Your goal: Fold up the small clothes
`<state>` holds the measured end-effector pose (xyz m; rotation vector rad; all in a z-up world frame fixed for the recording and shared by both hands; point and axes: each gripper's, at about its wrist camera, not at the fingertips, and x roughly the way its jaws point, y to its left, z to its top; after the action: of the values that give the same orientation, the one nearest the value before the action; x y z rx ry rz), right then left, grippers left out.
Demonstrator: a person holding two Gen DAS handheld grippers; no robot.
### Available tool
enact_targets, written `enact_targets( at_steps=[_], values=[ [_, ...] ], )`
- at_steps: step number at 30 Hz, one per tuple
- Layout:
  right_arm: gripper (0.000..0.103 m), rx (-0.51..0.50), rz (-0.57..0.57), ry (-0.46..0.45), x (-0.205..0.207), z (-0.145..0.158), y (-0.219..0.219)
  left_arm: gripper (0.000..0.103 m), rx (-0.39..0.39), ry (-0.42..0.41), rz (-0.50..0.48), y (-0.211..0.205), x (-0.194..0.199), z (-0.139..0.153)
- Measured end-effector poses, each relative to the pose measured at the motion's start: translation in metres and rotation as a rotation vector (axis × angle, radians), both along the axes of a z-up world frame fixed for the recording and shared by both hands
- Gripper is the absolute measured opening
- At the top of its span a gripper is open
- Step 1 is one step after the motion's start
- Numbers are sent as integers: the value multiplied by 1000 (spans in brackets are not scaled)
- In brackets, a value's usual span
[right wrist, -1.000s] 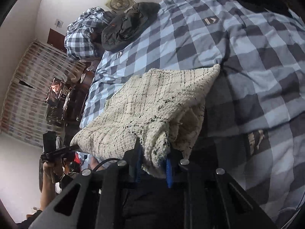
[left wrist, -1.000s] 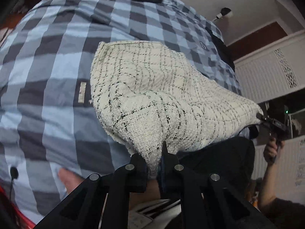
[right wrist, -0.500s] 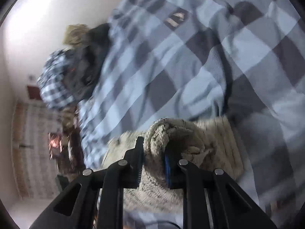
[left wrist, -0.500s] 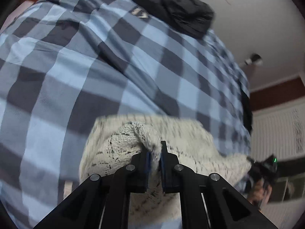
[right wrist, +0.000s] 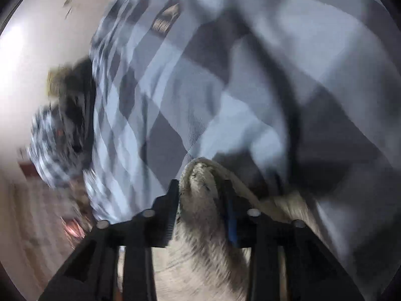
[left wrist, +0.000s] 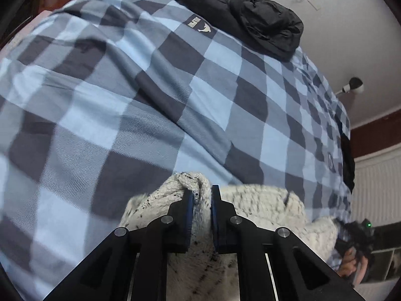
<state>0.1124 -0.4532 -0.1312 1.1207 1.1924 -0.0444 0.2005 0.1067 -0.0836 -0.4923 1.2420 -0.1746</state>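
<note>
A cream tweed garment [left wrist: 260, 208] with thin black check lines lies low over the blue checked bedspread [left wrist: 150, 115]. My left gripper [left wrist: 201, 195] is shut on a bunched corner of it. In the right wrist view, which is blurred by motion, my right gripper [right wrist: 200, 188] is shut on another bunched corner of the same garment [right wrist: 200, 250]. The right gripper also shows at the far right of the left wrist view [left wrist: 356, 233], held in a hand.
A black jacket [left wrist: 245, 12] lies at the far end of the bedspread. In the right wrist view a dark garment [right wrist: 77, 110] and a checked pillow [right wrist: 50, 150] sit at the bed's left end. White walls lie beyond.
Both grippers have carried the garment's corners forward and down over the bed. The spread cloth seen a second ago is now bunched close under the fingers. The right view is blurred.
</note>
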Motion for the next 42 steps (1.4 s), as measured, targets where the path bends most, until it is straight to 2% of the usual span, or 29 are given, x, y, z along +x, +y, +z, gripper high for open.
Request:
enact_targets(
  at_steps=[1, 3, 5, 8, 11, 15, 18, 20, 23, 25, 27, 29, 31, 34, 35, 36, 38, 39, 40, 41, 42],
  values=[
    [45, 6, -39, -44, -9, 14, -7, 10, 18, -12, -9, 2, -9, 17],
    [83, -87, -64, -142, -30, 54, -7, 10, 58, -78, -24, 5, -26, 48],
    [92, -191, -51, -202, -50, 89, 5, 10, 105, -140, -45, 3, -47, 75],
    [92, -306, 53, -234, -77, 125, 43, 10, 125, -191, -78, -3, -87, 102],
    [93, -392, 200, -241, -98, 135, 92, 10, 118, -189, -157, -25, -125, 101],
    [92, -530, 426, -211, -109, 110, 168, 10, 93, -182, -292, -68, -156, 69],
    [92, -640, 609, -197, -105, 87, 218, 10, 155, -168, -358, -94, -158, 35],
    [92, -697, 691, -213, -106, 74, 239, 10, 178, -157, -358, -104, -152, 14],
    [92, -697, 816, -202, -99, 50, 257, 10, 218, -144, -389, -112, -138, -15],
    [92, -740, 856, -162, -92, 34, 264, 10, 228, -138, -426, -111, -131, -30],
    [93, -721, 879, -148, -84, 23, 258, 9, 210, -138, -435, -103, -128, -35],
    [93, -689, 861, -144, -80, 23, 249, 9, 120, -105, -409, -88, -120, -38],
    [93, -696, 824, -137, -78, 27, 238, 9, 15, -43, -336, -69, -112, -41],
    [93, -742, 743, -99, -77, 32, 215, 9, -88, -1, -233, -38, -105, -39],
    [93, -774, 698, -76, -76, 34, 205, 9, -104, 4, -207, -28, -103, -37],
    [93, -851, 639, -41, -76, 37, 193, 9, -120, 5, -173, -16, -101, -34],
    [93, -1021, 528, 43, -76, 42, 172, 9, -70, -14, -119, 3, -100, -26],
    [93, -1066, 480, 81, -75, 44, 160, 9, 10, -27, -89, 12, -101, -22],
    [93, -1079, 419, 115, -77, 47, 146, 10, 118, -40, -53, 18, -104, -15],
    [93, -1043, 369, 119, -79, 51, 133, 10, 287, -36, -1, 24, -106, -8],
    [93, -998, 329, 103, -83, 56, 126, 10, 418, -32, 36, 28, -109, -2]
  ],
)
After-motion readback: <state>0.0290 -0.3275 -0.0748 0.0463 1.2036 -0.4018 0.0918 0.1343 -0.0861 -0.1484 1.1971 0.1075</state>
